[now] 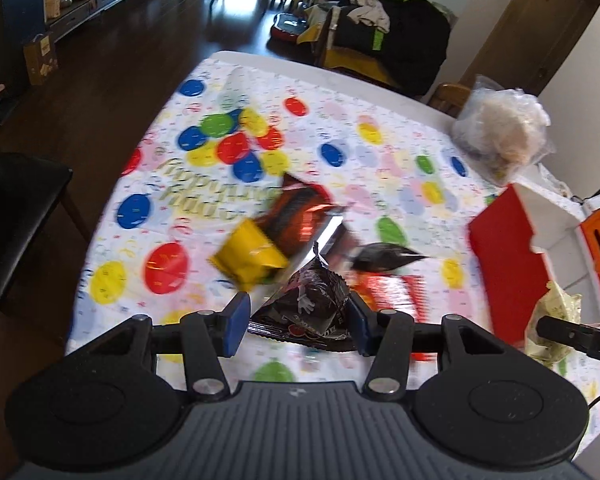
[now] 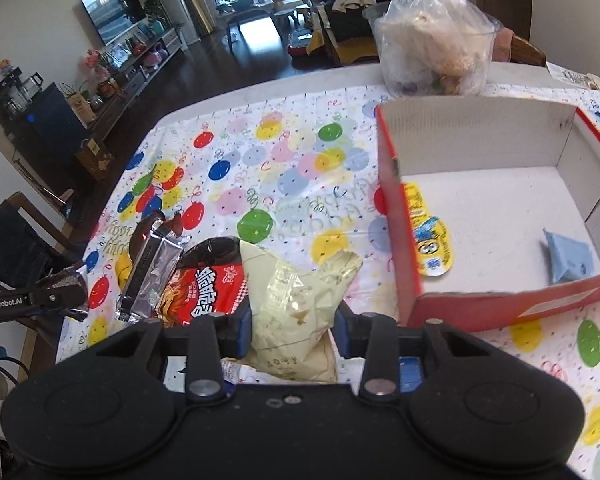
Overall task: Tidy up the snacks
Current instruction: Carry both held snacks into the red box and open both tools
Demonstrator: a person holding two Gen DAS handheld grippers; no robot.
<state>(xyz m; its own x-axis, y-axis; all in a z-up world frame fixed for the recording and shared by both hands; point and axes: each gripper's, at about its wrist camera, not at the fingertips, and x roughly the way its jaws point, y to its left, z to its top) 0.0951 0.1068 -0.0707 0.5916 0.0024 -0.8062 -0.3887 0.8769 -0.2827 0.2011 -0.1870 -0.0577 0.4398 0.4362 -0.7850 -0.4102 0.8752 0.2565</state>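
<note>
Snack packets lie in a loose pile on a balloon-print tablecloth [image 2: 300, 160], beside a red cardboard box [image 2: 396, 216]. The right gripper [image 2: 293, 328] pinches a pale crinkly packet [image 2: 300, 300] and the left gripper [image 1: 296, 322] a black one [image 1: 312, 300], both above the cloth. Both look light, soft and slippery, likely best held by a flat sealed edge.

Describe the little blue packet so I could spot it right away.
Find the red cardboard box with white inner walls on the balloon-print tablecloth. Look inside, at its near right corner: the pale blue packet lies there alone on the white floor. The other snacks are dark, red, yellow or cream and sit outside the box.
</note>
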